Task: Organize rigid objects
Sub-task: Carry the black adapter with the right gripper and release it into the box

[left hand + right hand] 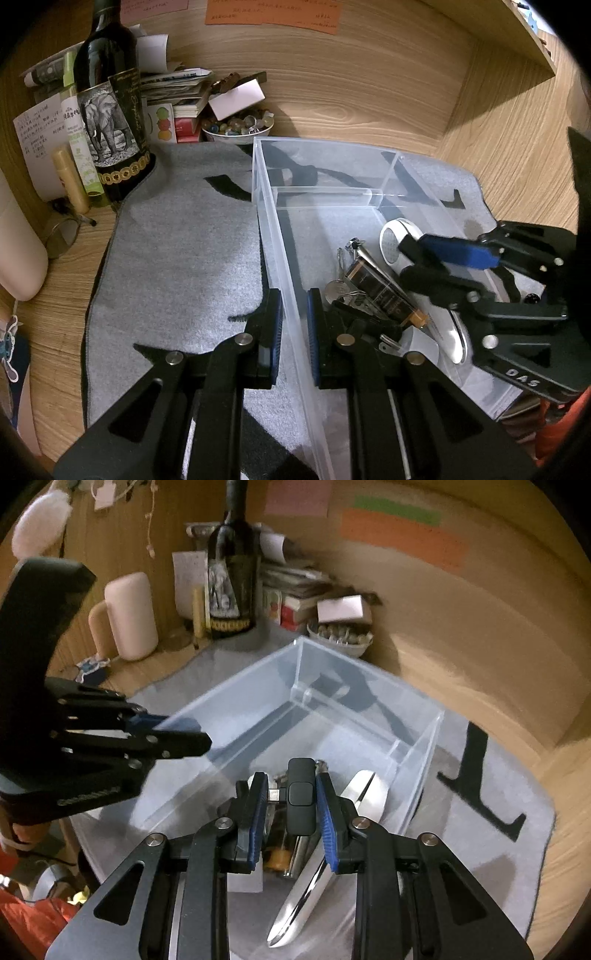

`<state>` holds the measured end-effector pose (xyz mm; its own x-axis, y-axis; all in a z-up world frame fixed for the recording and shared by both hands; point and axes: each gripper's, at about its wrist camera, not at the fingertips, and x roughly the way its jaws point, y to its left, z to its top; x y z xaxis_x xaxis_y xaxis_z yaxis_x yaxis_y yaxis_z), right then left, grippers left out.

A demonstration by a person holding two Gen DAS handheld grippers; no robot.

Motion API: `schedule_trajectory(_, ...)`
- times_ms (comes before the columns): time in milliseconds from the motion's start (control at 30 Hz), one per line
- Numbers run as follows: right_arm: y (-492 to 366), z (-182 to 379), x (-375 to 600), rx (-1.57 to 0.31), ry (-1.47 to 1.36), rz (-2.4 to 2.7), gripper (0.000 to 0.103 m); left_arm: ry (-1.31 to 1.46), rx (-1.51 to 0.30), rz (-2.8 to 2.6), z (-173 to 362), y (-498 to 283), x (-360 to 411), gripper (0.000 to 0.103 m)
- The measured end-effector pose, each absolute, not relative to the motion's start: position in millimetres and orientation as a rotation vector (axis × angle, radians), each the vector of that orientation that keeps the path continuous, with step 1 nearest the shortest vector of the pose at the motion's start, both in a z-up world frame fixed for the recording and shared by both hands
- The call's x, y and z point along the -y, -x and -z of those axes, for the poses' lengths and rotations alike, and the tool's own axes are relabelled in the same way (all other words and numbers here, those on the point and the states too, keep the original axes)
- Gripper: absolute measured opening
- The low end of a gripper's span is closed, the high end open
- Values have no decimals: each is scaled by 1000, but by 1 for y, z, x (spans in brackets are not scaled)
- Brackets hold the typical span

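Left tongs (294,325) pinching the clear bin (266,206) wall on the grey mat (177,258); right tongs (291,812) clamped on a black clip-like gadget (301,801) above the bin's clutter.

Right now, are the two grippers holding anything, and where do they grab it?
The left gripper pinches the clear plastic box by its side wall. The right gripper holds a small black USB stick by its sides.

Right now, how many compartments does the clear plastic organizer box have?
2. A large near compartment holds the keys, lighter and metal pieces; a small far compartment, behind the clear divider wall, looks empty. Any section nearer than both grippers would be hidden.
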<state>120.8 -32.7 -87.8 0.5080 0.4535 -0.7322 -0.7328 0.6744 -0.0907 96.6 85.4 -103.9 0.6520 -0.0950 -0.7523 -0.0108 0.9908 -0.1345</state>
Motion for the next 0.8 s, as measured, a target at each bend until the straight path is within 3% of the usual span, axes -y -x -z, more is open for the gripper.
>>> schedule_trajectory(367,-122,94,31,-768,449,-742,24,124,-860,47,105,-97,-84,12)
schedule_trajectory(533,-118,90,30,-745,463,-726,43,134,-860,52,105,-97,-84,12)
schedule_trajectory(667,-116,86,31,-734,452,-718,49,127,-861,54,105,-97,-84,12)
schedule_trajectory(733,-114,84,32,-722,448,-709,62,127,-860,55,105,-96,-84,12)
schedule_trajectory(800,-113,82,34,-705,445,-702,63,128,-860,55,105,-97,-84,12)
